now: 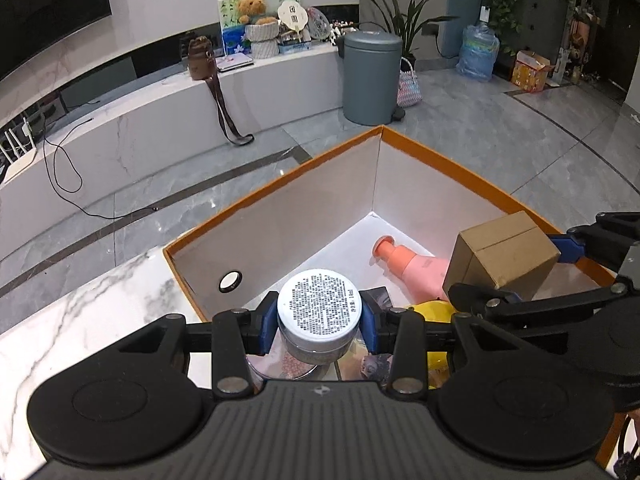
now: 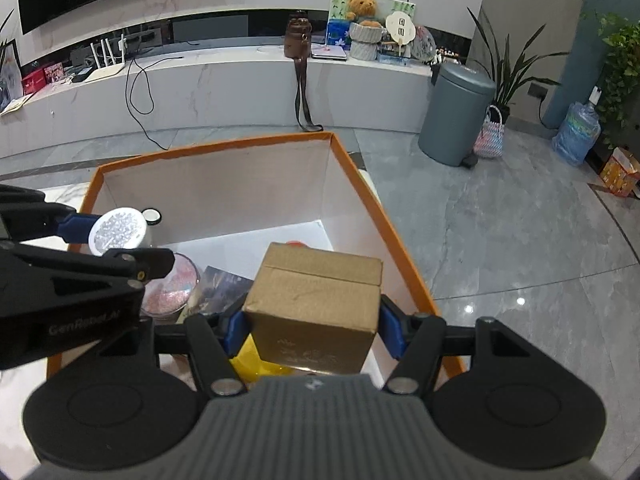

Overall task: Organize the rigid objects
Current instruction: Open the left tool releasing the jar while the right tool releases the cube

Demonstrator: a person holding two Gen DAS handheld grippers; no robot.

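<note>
My left gripper [image 1: 320, 326] is shut on a small round jar [image 1: 319, 312] with a printed white label, held over the near left part of the orange-rimmed box [image 1: 276, 182]. My right gripper [image 2: 312, 330] is shut on a brown cardboard box [image 2: 316, 304], held over the right part of the orange-rimmed box [image 2: 224, 146]. The jar [image 2: 118, 232] and the left gripper also show in the right wrist view. The cardboard box [image 1: 504, 258] and the right gripper show in the left wrist view.
Inside the orange-rimmed box lie a pink bottle [image 1: 412, 270], a yellow object [image 1: 434, 312], a clear container of pink beads [image 2: 168, 292] and a dark picture card [image 2: 222, 286]. The box stands on a marble table [image 1: 80, 320]. A grey bin [image 2: 456, 112] stands on the floor beyond.
</note>
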